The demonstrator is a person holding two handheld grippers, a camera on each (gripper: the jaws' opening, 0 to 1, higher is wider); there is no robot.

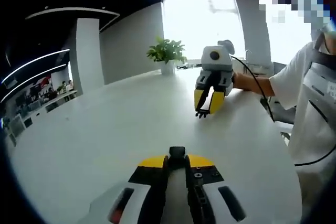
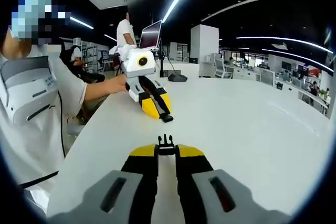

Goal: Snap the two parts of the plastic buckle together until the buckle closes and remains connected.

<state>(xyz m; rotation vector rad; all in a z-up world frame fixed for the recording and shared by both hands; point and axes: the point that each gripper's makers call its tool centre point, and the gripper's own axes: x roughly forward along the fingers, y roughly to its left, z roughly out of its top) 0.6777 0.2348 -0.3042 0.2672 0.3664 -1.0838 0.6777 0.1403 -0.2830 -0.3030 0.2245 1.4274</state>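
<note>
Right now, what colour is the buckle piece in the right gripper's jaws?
Black; the pronged buckle piece shows best in the right gripper view, pinched between yellow jaw tips.

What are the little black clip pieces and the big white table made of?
The pronged buckle piece in the right gripper and the socket piece in the left gripper look like hard black plastic: thin moulded shapes, slightly shiny. The table looks like smooth white laminate or painted board, softly reflecting the lights; I can't tell which.

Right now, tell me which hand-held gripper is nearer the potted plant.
Right. The right hand-held gripper, shut on the pronged buckle half, hangs over the far part of the table near the potted plant; the left hand-held gripper holds the socket half farther back.
</note>
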